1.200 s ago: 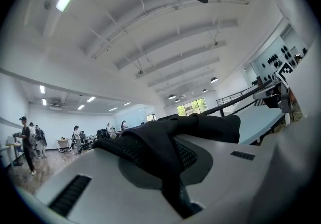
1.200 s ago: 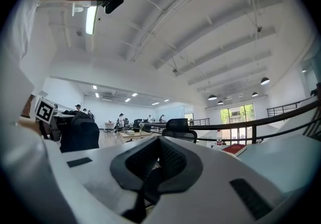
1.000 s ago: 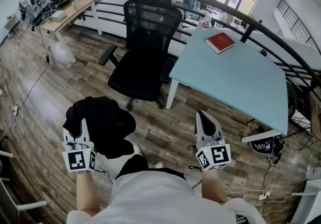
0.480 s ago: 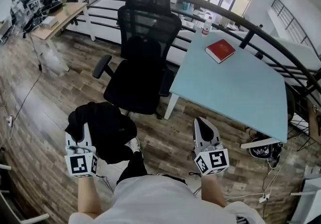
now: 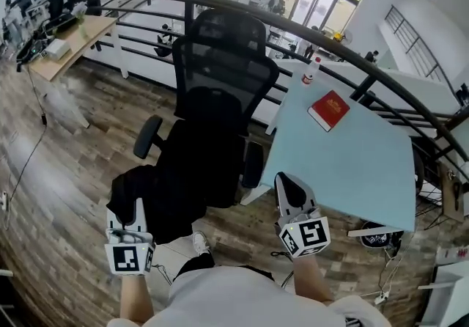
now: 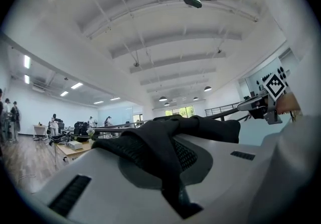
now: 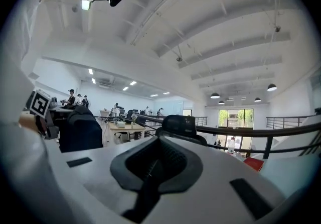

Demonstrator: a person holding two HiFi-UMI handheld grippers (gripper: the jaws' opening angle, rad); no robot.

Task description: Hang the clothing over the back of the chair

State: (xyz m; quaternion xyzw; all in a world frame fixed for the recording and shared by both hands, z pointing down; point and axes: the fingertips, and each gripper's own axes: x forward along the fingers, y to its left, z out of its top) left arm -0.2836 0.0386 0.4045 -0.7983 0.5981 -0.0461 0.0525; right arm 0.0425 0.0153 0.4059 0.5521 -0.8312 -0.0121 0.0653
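Garment (image 5: 165, 193) gripped, office chair (image 5: 220, 83) just beyond.
Our left gripper (image 5: 135, 207) clamps the black garment at the chair's near left; our right gripper (image 5: 287, 186) sits closed, holding nothing.

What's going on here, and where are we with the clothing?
A person stands facing the black office chair, a tool in each hand. The left tool is clamped on a bundle of black clothing, held low in front of the seat. The right tool is shut and empty, near the edge of the light blue table. Nothing hangs over the chair's back yet.
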